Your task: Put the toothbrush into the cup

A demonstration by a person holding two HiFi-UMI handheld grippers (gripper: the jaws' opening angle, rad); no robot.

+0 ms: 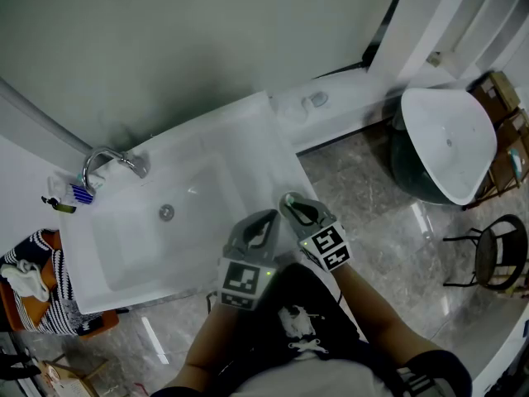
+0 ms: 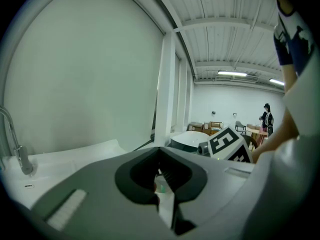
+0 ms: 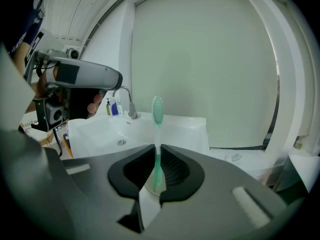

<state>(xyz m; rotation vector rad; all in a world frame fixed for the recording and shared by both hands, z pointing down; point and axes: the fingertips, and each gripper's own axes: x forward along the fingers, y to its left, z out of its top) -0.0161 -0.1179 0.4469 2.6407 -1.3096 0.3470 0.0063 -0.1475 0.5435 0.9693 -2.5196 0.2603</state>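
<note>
A green toothbrush [image 3: 157, 115] stands upright with its bristle head on top, and my right gripper [image 3: 156, 150] is shut on its handle. Under the pads, a pale round rim [image 3: 148, 185] shows around the handle's lower end; it may be the cup. In the head view my right gripper [image 1: 291, 202] hovers over the front right corner of the white sink [image 1: 124, 255]. My left gripper [image 1: 263, 221] is just left of it, with its jaws together [image 2: 160, 157]. A small pale and green bit [image 2: 161, 187] shows behind its pads; I cannot tell what it is.
A chrome faucet [image 1: 111, 160] stands at the sink's back left, with small blue and white toiletries [image 1: 76, 192] beside it. An orange stool with striped cloth [image 1: 33, 292] stands left of the sink. A white tub [image 1: 450, 143] and a chair [image 1: 500, 251] are on the right.
</note>
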